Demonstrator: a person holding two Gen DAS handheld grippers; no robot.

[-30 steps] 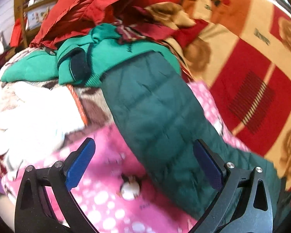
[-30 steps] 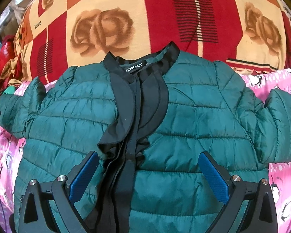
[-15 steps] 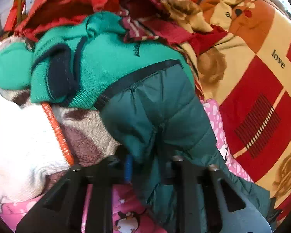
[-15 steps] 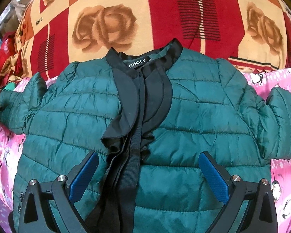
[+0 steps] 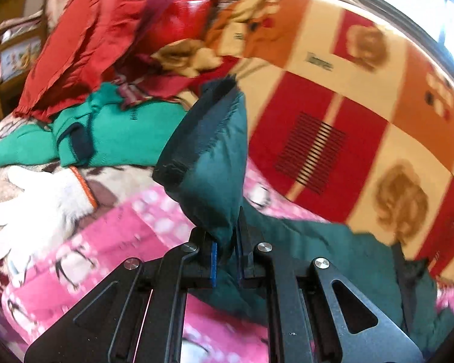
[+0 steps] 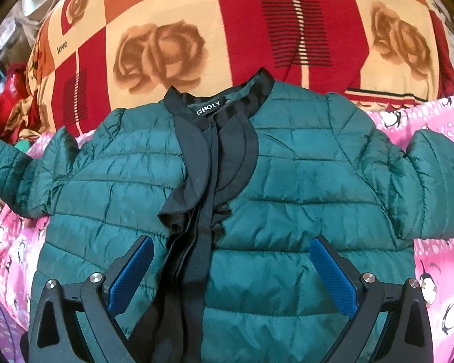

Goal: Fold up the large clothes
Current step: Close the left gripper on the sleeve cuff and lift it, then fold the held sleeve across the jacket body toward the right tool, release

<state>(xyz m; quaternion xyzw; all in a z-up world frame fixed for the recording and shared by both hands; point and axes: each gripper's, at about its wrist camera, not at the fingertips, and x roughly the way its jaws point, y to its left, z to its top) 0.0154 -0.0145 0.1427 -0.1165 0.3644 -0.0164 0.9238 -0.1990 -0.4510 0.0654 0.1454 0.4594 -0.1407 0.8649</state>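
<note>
1. Left gripper (image 5: 225, 255): we see both pads clamped on the dark green sleeve (image 5: 210, 163), cuff standing up just ahead.
2. Right gripper (image 6: 231, 275): pads spread apart, nothing between; we note the quilted jacket (image 6: 302, 187) lying flat beneath and ahead.
3. Beyond the collar: rose-patterned blanket (image 6: 227, 30).

Black tool (image 6: 231, 275), blue pads (image 6: 131, 272), apparently silver screws (image 6: 366, 278)

The jacket (image 6: 302, 181) lies on the sheet (image 6: 439, 257), collar toward the blanket (image 6: 227, 24) behind.
</note>
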